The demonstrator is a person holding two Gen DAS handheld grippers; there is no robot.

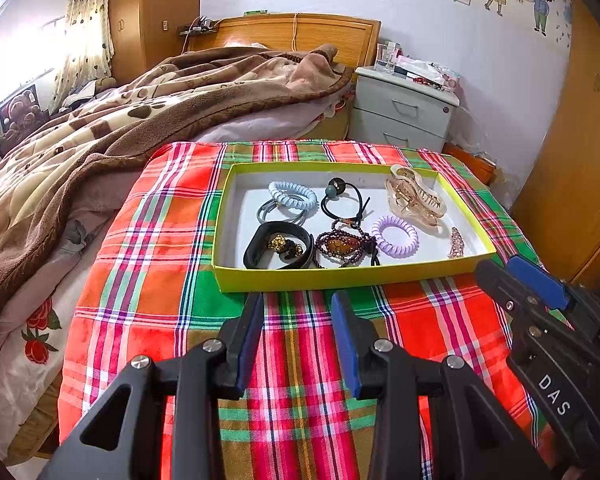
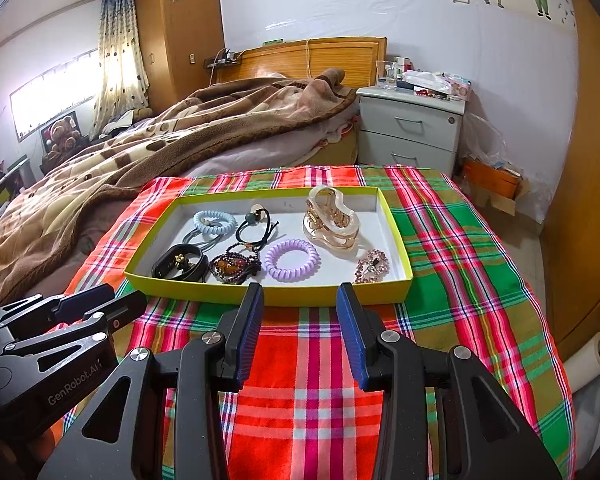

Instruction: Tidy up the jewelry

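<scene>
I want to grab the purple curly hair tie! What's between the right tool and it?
In the right wrist view, only plaid cloth and the yellow tray's near wall lie between the open right tool and the purple spiral hair tie.

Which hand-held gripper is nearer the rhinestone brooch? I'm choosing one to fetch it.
Right hand-held gripper, just before the rhinestone brooch. Left hand-held gripper sits further left.

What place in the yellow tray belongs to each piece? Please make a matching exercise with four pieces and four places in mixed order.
Places are as seen from the grippers, inside the tray.

1. hair claw
2. purple coil tie
3. black band
4. blue coil tie

A. near left corner
B. far right
C. far left
D. near side, about the middle

Pairs: 1-B, 2-D, 3-A, 4-C
</scene>
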